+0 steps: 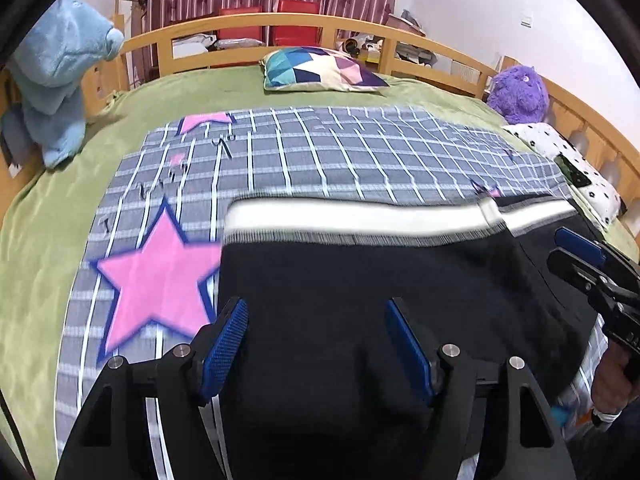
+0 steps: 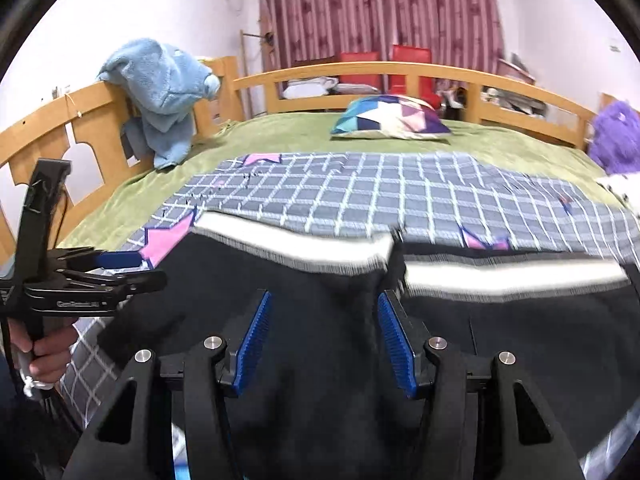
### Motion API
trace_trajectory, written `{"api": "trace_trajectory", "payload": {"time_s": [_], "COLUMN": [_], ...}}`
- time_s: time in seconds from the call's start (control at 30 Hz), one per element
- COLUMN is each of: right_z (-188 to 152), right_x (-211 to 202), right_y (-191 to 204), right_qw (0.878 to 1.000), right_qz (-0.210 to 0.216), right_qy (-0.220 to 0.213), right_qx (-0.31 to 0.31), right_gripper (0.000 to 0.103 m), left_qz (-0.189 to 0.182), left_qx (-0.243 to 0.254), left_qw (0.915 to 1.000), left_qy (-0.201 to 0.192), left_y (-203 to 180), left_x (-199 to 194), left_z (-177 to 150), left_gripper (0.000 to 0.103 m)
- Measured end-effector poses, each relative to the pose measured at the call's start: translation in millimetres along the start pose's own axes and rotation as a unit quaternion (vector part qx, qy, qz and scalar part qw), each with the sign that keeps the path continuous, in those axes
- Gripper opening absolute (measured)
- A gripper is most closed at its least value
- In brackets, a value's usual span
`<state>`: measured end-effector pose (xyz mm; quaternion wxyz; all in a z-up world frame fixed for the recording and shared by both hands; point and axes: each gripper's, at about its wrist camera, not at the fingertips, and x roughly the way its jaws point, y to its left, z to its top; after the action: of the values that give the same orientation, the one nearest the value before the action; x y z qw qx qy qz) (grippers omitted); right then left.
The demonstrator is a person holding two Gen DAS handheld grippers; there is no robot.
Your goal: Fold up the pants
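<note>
The nearest thing to a container here is the wooden bed frame (image 1: 256, 20), railed on three sides, holding everything. Inside it a green bedspread (image 1: 48, 248) covers the mattress, and a grey checked sheet (image 1: 320, 152) with pink stars is spread over that. A patchwork cushion (image 1: 320, 66) lies near the far rail, a purple plush toy (image 1: 518, 90) sits in the right corner beside a white spotted pillow (image 1: 560, 152), and a pale blue plush toy (image 1: 60, 76) is draped over the left rail. Behind the rail I can see red chairs (image 2: 384, 66) and a striped maroon curtain (image 2: 376, 4).

The black pants (image 1: 360, 288) lie flat on the checked sheet at the near edge of the bed, with white striped bands (image 1: 352, 216) along their far edge. From the right side these bands show as two pieces, stepped where they meet.

The left gripper (image 1: 316, 344) hangs over the left part of the pants, its blue pads spread wide with nothing caught between them; only the cloth lies below. The right gripper (image 2: 324, 340) hangs over the middle, close to the step in the bands, its pads parted too and pinching nothing. A hand (image 2: 52, 350) grips the left tool's handle at the bed's near edge
</note>
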<state>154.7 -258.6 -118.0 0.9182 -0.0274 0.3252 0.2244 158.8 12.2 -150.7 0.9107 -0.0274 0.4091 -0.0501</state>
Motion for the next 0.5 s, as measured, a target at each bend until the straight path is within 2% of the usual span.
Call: {"api": "trace_trajectory", "payload": {"time_s": [0.07,0.17,0.2,0.23,0.27,0.4,0.5], "right_z": [10.2,-2.8,-12.2,-16.8,-13.4,-14.2,-15.9], "right_x": [20.8,67.0,86.9,97.8,91.7,92.2,91.7], "right_y": [-3.4,-19.9,-25.7,-29.1,-28.5,-22.2,-15.3], "right_qw": [1.000,0.997,0.992,0.989,0.992,0.991,0.991], "right_qz": [0.014,-0.004,-0.021,-0.032,-0.029,-0.041,-0.047], "right_qy": [0.014,0.082,0.122,0.143,0.124,0.125,0.123], "right_qx": [-0.005,0.015,0.020,0.022,0.024,0.008,-0.007], "right_gripper": [0.056,0.055,0.054,0.053,0.054,0.054,0.059], "left_qz": [-0.002,0.020,0.023,0.027,0.031,0.027,0.026], "left_qx": [-0.003,-0.005,0.000,0.008,0.015,0.010,0.008], "left_qw": [0.9998,0.9969,0.9982,0.9985,0.9982,0.9986,0.9988], "left_qy": [0.019,0.076,0.055,0.047,0.048,0.044,0.040], "left_y": [3.4,7.1,5.0,1.2,-1.6,-1.1,-1.0], "left_x": [18.6,60.5,61.9,60.4,60.9,61.0,60.7], "left_z": [3.6,-7.9,-12.4,-13.6,-14.2,-14.4,-14.3], "left_gripper": [0.071,0.072,0.074,0.077,0.079,0.080,0.080]}}
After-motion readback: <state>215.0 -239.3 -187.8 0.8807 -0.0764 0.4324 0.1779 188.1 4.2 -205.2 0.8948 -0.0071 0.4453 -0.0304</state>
